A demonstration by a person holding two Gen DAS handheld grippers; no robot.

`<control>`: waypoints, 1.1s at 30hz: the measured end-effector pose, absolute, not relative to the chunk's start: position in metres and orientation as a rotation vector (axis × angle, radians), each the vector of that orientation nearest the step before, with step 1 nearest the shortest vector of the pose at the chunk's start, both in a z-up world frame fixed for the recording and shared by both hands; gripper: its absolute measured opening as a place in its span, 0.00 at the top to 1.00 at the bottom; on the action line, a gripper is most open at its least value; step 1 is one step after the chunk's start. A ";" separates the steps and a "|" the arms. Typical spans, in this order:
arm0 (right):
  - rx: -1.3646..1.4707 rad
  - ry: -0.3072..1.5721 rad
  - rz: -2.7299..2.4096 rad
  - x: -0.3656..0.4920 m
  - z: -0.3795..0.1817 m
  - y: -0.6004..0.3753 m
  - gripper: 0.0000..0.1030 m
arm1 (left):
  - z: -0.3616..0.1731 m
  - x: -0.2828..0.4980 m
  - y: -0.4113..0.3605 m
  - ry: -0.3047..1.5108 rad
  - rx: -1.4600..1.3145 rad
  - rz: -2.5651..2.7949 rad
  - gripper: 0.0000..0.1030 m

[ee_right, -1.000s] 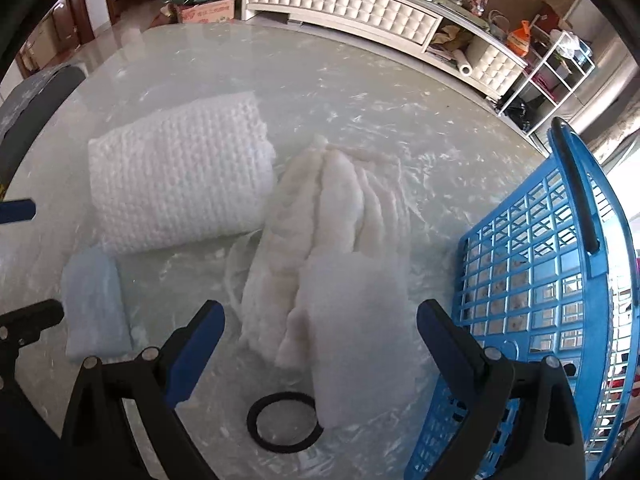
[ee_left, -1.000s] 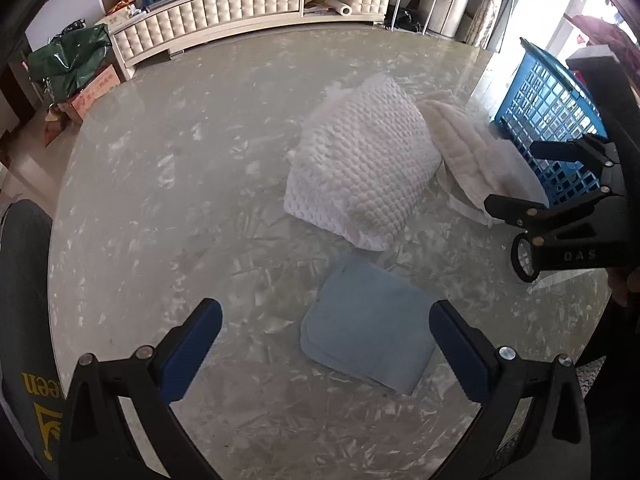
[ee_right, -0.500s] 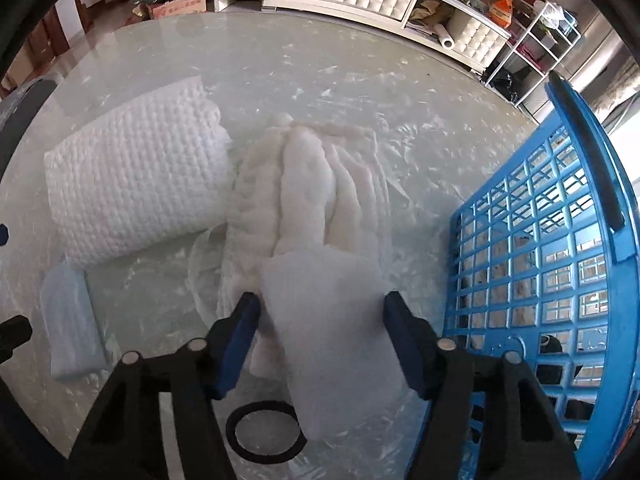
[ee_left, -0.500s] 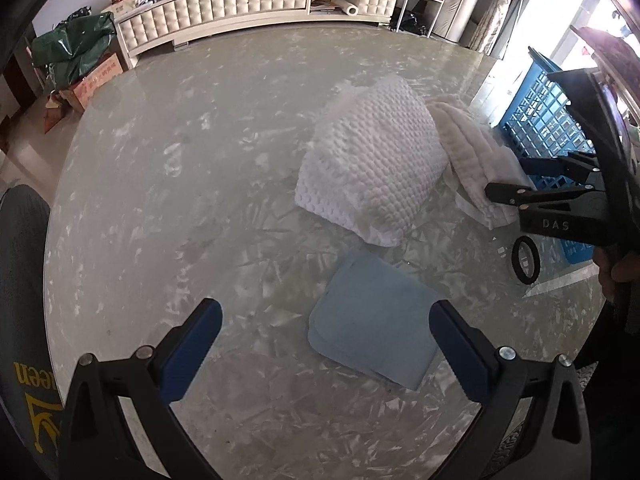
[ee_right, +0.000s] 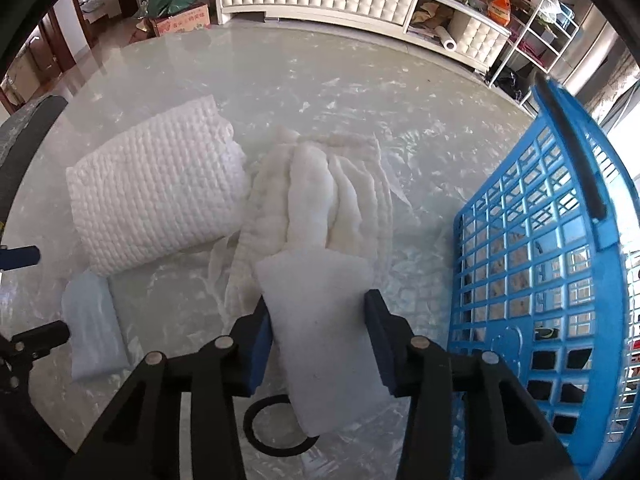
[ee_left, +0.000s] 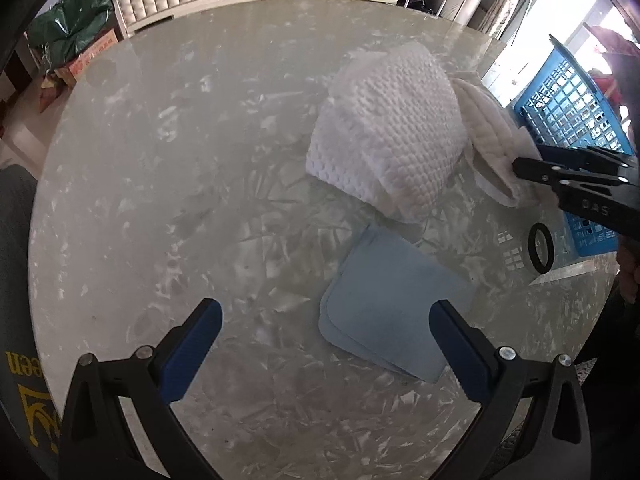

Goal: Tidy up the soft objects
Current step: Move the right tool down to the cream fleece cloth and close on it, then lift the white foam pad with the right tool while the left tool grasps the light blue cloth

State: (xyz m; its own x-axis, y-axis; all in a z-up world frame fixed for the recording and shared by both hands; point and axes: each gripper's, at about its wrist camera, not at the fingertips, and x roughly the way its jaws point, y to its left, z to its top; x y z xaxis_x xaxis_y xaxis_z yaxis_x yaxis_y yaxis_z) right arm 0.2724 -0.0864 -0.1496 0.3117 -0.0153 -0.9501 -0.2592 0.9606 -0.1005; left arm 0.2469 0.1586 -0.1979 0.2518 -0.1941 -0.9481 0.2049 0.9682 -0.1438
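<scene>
The right hand-held gripper [ee_right: 318,340] is closing its jaws on the white pad [ee_right: 324,328] lying on the table [ee_right: 280,80], probably to move it into the blue basket [ee_right: 560,280] beside it, while the left hand-held gripper [ee_left: 326,344] hovers released over the blue cloth [ee_left: 392,312].

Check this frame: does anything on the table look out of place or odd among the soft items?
One thing: a black ring lies on the marble table, partly under the flat white pad that the right gripper is closing its jaws around. It looks like a rigid hoop, not a soft item.
</scene>
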 end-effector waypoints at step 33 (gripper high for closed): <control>-0.203 1.197 0.252 0.241 -0.110 -0.084 0.62 | -0.207 0.258 0.124 1.274 0.130 -0.275 0.75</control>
State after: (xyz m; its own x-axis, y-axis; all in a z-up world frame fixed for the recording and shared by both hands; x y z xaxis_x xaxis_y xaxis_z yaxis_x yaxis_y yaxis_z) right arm 0.2412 -0.0840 -0.1100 0.3428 0.0851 -0.9356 -0.2988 0.9540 -0.0226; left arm 0.2578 0.1235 -0.2074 0.2650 -0.1311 -0.9553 0.2746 0.9600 -0.0555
